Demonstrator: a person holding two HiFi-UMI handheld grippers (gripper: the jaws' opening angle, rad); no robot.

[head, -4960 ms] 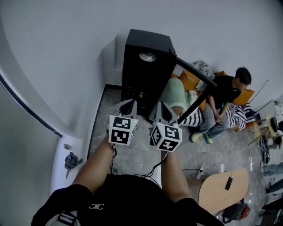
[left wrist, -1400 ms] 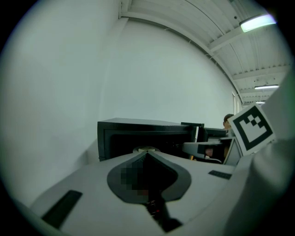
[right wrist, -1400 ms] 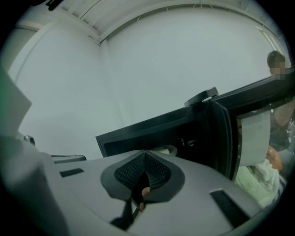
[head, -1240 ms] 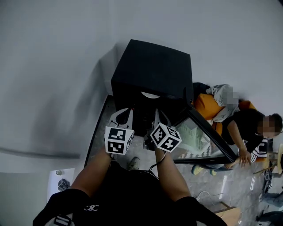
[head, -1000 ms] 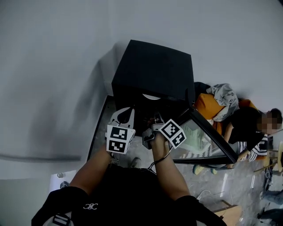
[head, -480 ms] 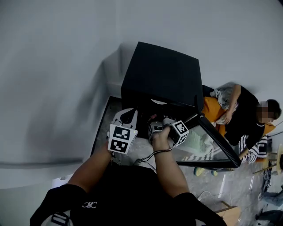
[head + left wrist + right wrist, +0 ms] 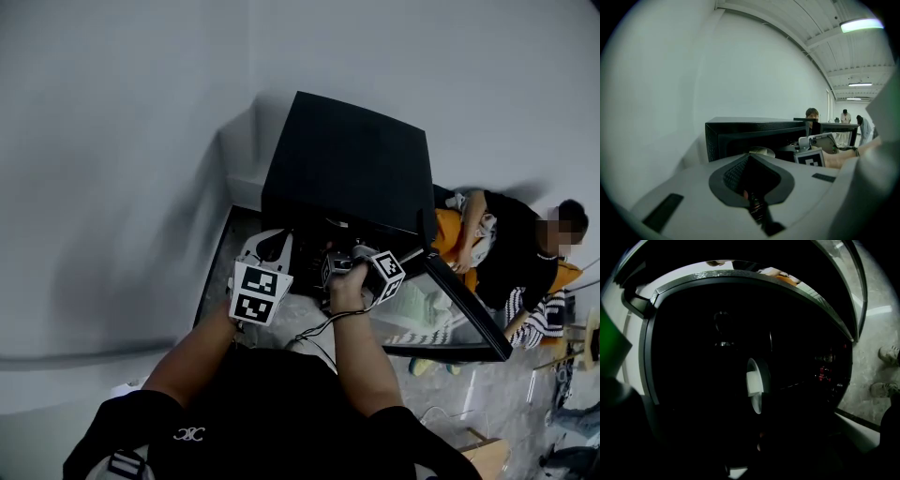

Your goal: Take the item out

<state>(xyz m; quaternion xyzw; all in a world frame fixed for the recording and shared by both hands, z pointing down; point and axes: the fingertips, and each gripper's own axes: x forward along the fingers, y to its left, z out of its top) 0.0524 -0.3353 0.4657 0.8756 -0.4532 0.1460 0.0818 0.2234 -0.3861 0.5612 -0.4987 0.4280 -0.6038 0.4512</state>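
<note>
Plate [image 7: 754, 385] is sitting inside the black cabinet [image 7: 352, 169], whose glass door [image 7: 450, 309] is hanging open. Right gripper [image 7: 339, 265] is reaching in, its fingers just now spreading apart and pinching nothing. Left gripper [image 7: 272, 246] is hovering outside, fingers pressed together.

No writing can be read; the shirt logo [image 7: 190, 435] is too small.

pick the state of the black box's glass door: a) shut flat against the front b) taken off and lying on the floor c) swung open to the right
c: in the head view the glass door stands swung out to the right of the black box, leaving its front open.
</note>
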